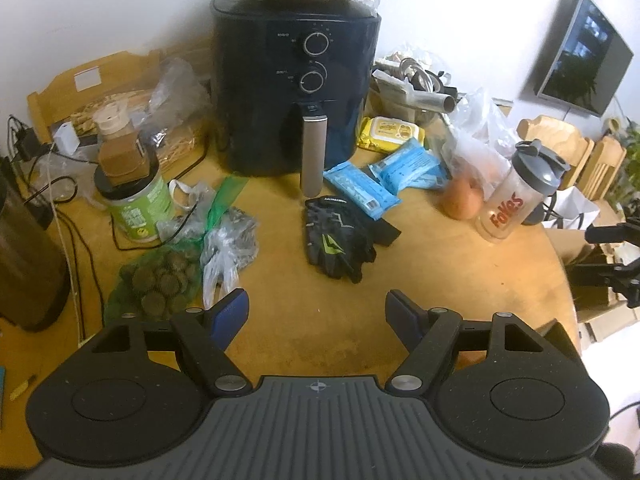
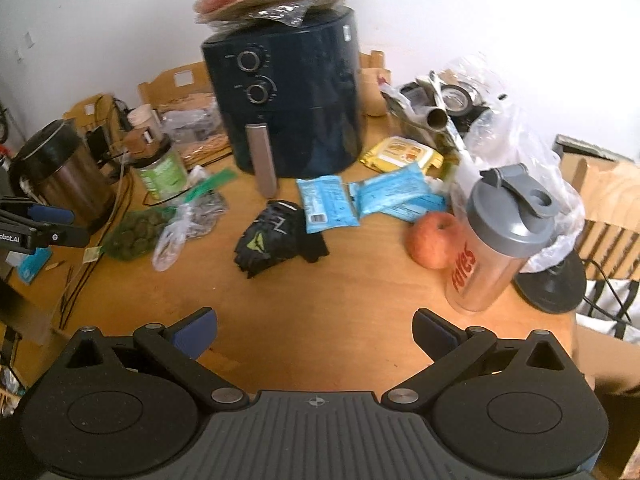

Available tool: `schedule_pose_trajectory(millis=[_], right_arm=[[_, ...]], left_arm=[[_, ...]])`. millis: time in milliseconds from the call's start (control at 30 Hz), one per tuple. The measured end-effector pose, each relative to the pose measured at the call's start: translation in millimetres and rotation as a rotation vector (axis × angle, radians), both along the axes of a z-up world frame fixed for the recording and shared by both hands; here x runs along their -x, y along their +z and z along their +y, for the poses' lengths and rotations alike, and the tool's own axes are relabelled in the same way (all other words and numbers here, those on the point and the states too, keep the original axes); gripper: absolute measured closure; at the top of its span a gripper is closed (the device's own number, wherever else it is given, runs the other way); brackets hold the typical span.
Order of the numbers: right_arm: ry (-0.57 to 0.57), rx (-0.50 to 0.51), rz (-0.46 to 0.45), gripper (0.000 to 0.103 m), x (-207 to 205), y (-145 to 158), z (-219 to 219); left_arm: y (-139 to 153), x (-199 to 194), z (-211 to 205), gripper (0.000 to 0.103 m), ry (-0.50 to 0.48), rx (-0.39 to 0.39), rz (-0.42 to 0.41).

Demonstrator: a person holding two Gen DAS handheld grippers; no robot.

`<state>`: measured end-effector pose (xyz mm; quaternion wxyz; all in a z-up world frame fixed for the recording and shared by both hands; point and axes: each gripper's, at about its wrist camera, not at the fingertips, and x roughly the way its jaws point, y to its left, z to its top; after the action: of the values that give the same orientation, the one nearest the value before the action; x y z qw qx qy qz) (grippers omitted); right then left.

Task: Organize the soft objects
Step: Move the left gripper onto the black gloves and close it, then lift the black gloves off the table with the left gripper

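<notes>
The gloves (image 1: 338,238) lay in a dark heap near the middle of the table (image 1: 312,320), just in front of the fryer (image 1: 296,92) handle and touching the near blue pack (image 1: 360,190) at their far edge. From the left gripper (image 1: 316,312) they sat almost dead ahead and a little to the right of the centre line — well beyond the jaws, with bare wood between. From the right gripper (image 2: 316,332) they (image 2: 276,240) lay ahead and off to the left, again well apart. Judged on that, the left hand had the straighter line to them, though neither looked clearly nearer.

The heap's long axis ran roughly away from the left wrist view, cuffs toward the fryer and fingers toward the camera, so jaws opening side to side would likely close across the narrow width.

Both pairs of jaws stood wide and empty, nothing between the blue pads (image 1: 226,314).

The other soft candidates — two blue packs and a yellow pack (image 1: 390,134) — lay farther back and right, near the apple (image 2: 434,238) and shaker (image 2: 496,240), which could be knocked on a reach from the right.
</notes>
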<state>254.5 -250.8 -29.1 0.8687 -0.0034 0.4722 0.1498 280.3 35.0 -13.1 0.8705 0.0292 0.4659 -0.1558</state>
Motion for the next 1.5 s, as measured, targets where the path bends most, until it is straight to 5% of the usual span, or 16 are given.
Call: schedule_pose_trajectory(millis=[767, 1300, 1333, 1367, 1500], right_arm=[[-0.168, -0.022, 0.057, 0.0, 8.5, -16.4, -15.3], [-0.265, -0.016, 0.082, 0.0, 17.7, -20.3, -31.1], [-0.269, -0.014, 0.082, 0.0, 18.0, -20.5, -31.8], [-0.273, -0.012, 0.083, 0.0, 18.7, -20.4, -32.8], [-0.279, -0.01, 0.085, 0.0, 19.5, -20.6, -37.0]], left_arm=[[-80.9, -98.8, -44.6, 0.028, -0.166, -0.088, 0.046], [-175.9, -149.8, -82.4, 0.029, -0.183, -0.105, 0.132], [-179.9, -150.6, -83.5, 0.032, -0.185, -0.113, 0.127], [-183.1, -150.7, -84.3, 0.049, -0.189, -0.12, 0.121], [-185.9, -145.5, -86.3, 0.072, -0.21, -0.129, 0.094]])
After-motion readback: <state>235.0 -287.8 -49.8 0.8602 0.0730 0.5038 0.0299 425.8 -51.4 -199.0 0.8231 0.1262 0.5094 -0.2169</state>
